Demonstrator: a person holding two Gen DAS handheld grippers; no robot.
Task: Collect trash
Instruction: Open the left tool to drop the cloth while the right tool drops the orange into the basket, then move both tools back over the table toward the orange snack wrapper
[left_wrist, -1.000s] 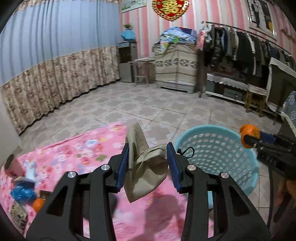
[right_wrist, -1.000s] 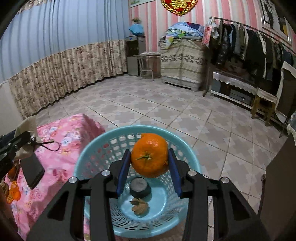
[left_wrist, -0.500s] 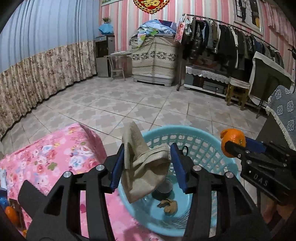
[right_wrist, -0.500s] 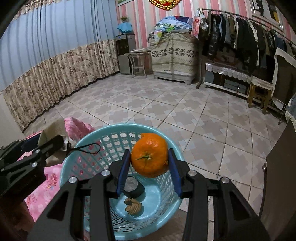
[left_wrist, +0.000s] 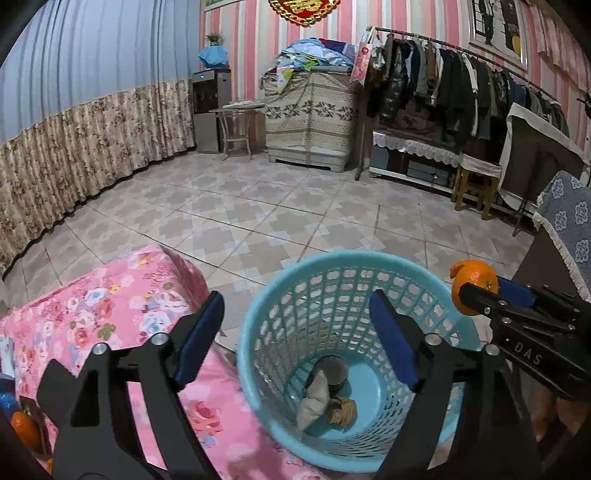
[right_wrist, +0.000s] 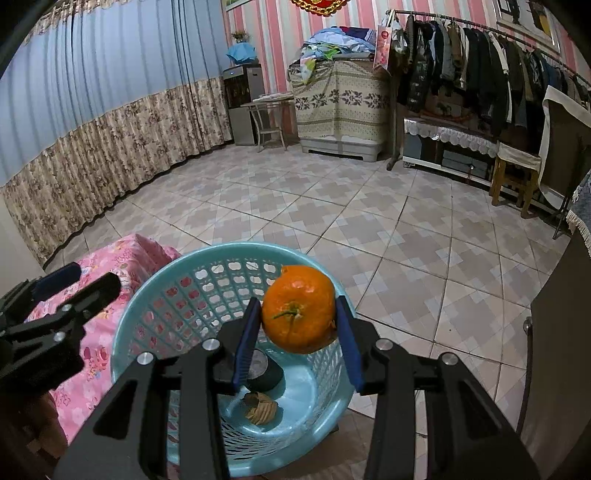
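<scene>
While the left gripper hangs wide and empty over the blue basket, the right gripper clamps an orange above it; releasing comes next.

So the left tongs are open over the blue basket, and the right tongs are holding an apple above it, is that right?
Not quite. The right tongs hold an orange, not an apple; the right wrist view shows it clamped above the blue basket. The left tongs are indeed open over it.
</scene>
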